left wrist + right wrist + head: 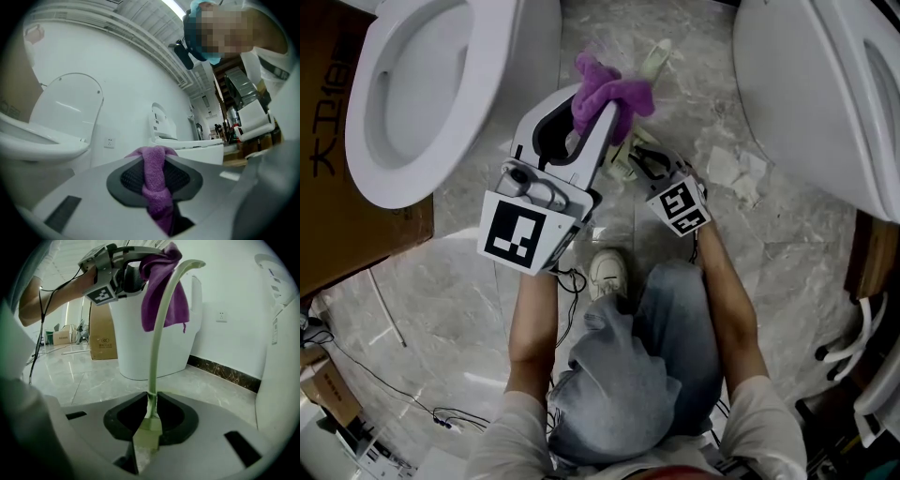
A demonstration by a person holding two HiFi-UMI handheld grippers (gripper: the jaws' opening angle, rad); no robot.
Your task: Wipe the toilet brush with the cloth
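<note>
Left gripper (155, 161) jaws clamp purple cloth (615, 94); right gripper (151, 405) jaws clamp curved pale-green toilet brush (157, 333)

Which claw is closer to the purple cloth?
Left. The left claw is shut on the cloth. The right claw grips one end of the brush, and the cloth hangs up by the brush's far end.

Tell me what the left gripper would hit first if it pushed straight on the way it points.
Beyond the purple cloth clamped in the left gripper, the way looks free up to the far white toilet, though depth is unclear.
</note>
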